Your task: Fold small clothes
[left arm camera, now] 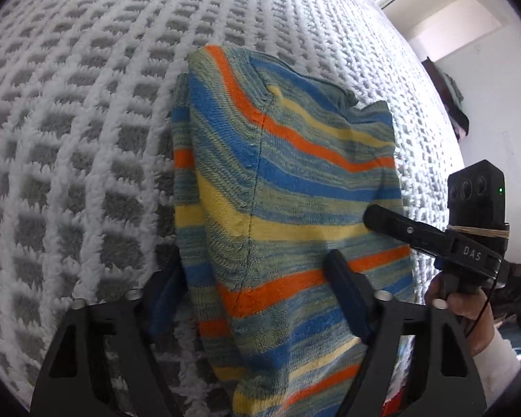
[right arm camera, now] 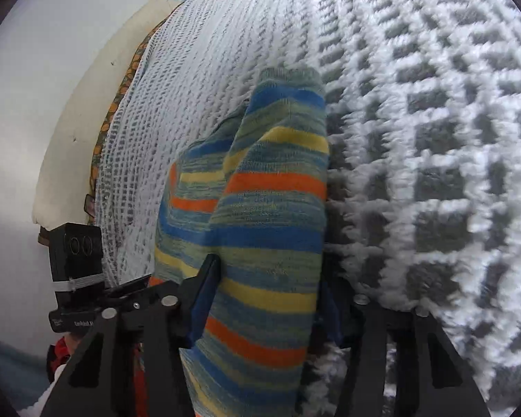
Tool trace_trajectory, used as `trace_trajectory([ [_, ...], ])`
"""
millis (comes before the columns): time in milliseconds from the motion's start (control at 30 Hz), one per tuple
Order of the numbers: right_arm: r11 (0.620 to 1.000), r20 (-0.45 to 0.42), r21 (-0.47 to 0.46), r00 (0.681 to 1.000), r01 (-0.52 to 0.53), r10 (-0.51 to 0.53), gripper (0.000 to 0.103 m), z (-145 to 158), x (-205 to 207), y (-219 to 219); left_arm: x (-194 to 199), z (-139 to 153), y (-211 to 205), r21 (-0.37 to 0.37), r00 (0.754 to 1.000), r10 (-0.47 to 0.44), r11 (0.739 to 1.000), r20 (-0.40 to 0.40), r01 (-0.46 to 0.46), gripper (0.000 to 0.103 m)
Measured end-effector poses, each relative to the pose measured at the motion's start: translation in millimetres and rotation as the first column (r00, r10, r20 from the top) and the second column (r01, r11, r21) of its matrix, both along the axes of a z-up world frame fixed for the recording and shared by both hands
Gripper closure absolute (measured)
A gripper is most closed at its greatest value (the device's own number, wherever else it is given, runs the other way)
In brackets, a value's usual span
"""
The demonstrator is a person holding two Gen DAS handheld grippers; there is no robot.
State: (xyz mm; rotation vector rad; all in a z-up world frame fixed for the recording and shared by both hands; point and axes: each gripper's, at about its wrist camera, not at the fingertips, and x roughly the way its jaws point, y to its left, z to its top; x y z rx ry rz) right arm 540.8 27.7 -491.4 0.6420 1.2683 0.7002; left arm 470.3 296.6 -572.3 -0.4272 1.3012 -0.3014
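A striped knit garment (left arm camera: 288, 187), in blue, orange and yellow bands, lay folded on a white-and-grey waffle-textured bedspread (left arm camera: 87, 121). The left tool (left arm camera: 260, 299) straddled its near edge, fingers apart with cloth between them. The right tool (right arm camera: 264, 299) likewise held cloth between its spread fingers.

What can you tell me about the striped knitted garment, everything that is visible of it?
The striped knitted garment is small, with blue, orange, yellow and grey-green bands and a visible seam. It looks soft and partly folded, lying on the white and grey textured blanket. The left tool and the right tool each have fabric between their fingers.
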Motion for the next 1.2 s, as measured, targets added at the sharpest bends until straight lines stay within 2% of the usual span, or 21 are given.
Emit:
trace_trajectory([
  [33,1.0,0.008,-0.024,1.0,-0.01,0.011,0.078,1.1,0.5,5.6,2.2,-1.2,-1.5,-0.025,1.0,-0.006,1.0,-0.004,0.005,0.087],
  [67,0.998,0.038,-0.05,0.999,-0.031,0.033,0.079,7.5,-0.5,12.1,3.4,-1.1,-1.8,-0.055,1.0,0.001,0.998,-0.015,-0.002,0.089],
  [167,0.983,0.152,-0.167,0.983,-0.08,0.106,0.082,40.2,-7.1,28.3,-7.6,18.4,-7.2,-0.041,0.998,0.01,0.999,0.054,-0.008,0.09],
  [267,0.98,0.242,-0.175,0.961,-0.096,0.137,0.082,77.0,-15.7,36.8,-30.8,50.5,-1.6,-0.084,0.99,0.066,0.995,0.126,-0.056,0.09],
  [300,0.978,0.275,-0.178,0.949,-0.107,0.154,0.082,91.2,-19.3,42.8,-43.9,73.0,8.3,-0.109,0.979,0.112,0.99,0.171,-0.094,0.09],
  [333,0.978,0.306,-0.175,0.937,-0.118,0.167,0.082,105.8,-21.7,49.2,-48.2,79.1,12.7,-0.114,0.976,0.122,0.988,0.182,-0.102,0.09],
  [433,0.981,0.394,-0.122,0.9,-0.149,0.186,0.082,152.1,-24.2,71.2,-64.6,129.1,43.9,-0.13,0.94,0.196,0.978,0.278,-0.165,0.09],
  [500,0.981,0.451,-0.077,0.872,-0.175,0.191,0.082,182.8,-19.9,88.5,-70.2,166.8,69.6,-0.128,0.905,0.239,0.97,0.352,-0.206,0.09],
  [600,0.977,0.492,-0.02,0.849,-0.211,0.193,0.082,216.6,-1.1,117.4,-64.2,200.0,97.1,-0.116,0.868,0.281,0.96,0.41,-0.255,0.089],
  [667,0.973,0.499,-0.026,0.84,-0.231,0.213,0.081,224.2,18.1,139.5,-53.1,198.1,102.2,-0.074,0.86,0.288,0.956,0.421,-0.284,0.08],
  [700,0.972,0.487,-0.042,0.844,-0.232,0.223,0.077,222.2,29.1,150.3,-39.4,185.8,109.7,0.007,0.861,0.295,0.945,0.414,-0.327,0.074],
  [733,0.972,0.471,-0.088,0.85,-0.219,0.234,0.063,217.4,39.2,159.5,-48.1,177.4,109.9,0.035,0.86,0.297,0.939,0.416,-0.341,0.055],
  [767,0.971,0.462,-0.157,0.856,-0.18,0.234,0.05,212.6,45.2,162.8,-46.2,167.4,111.2,0.109,0.854,0.307,0.917,0.421,-0.384,0.039],
  [800,0.966,0.458,-0.227,0.861,-0.126,0.22,0.029,206.7,48.4,162.0,-51.6,149.6,112.1,0.236,0.844,0.317,0.864,0.433,-0.446,0.036],
  [833,0.956,0.455,-0.28,0.866,-0.083,0.209,0.025,201.2,48.5,159.1,-57.1,142.3,110.8,0.281,0.847,0.308,0.846,0.434,-0.452,0.034],
  [900,0.942,0.454,-0.335,0.87,-0.034,0.193,0.025,194.5,37.1,145.5,-79.4,128.4,100.2,0.343,0.854,0.284,0.825,0.435,-0.449,0.028],
  [967,0.929,0.458,-0.37,0.865,-0.02,0.202,0.019,187.7,16.6,131.0,-87.4,120.7,84.9,0.374,0.853,0.276,0.807,0.443,-0.456,0.014],
  [1033,0.906,0.456,-0.424,0.863,-0.005,0.218,0.017,178.8,-4.2,117.5,-106.3,117.3,61.7,0.445,0.848,0.246,0.764,0.469,-0.468,0.005],
  [1100,0.891,0.435,-0.454,0.871,-0.009,0.231,0.017,167.6,-27.4,102.8,-117.2,125.1,48.6,0.481,0.846,0.222,0.74,0.484,-0.469,0.003],
  [1133,0.887,0.422,-0.462,0.876,-0.014,0.234,0.017,162.5,-39.5,98.8,-120.3,135.8,42.1,0.496,0.851,0.211,0.735,0.48,-0.462,0.003],
  [1200,0.878,0.402,-0.477,0.881,-0.031,0.249,0.017,151.6,-59.6,91.1,-127.0,136.8,29.9,0.509,0.864,0.214,0.734,0.455,-0.45,0.003],
])
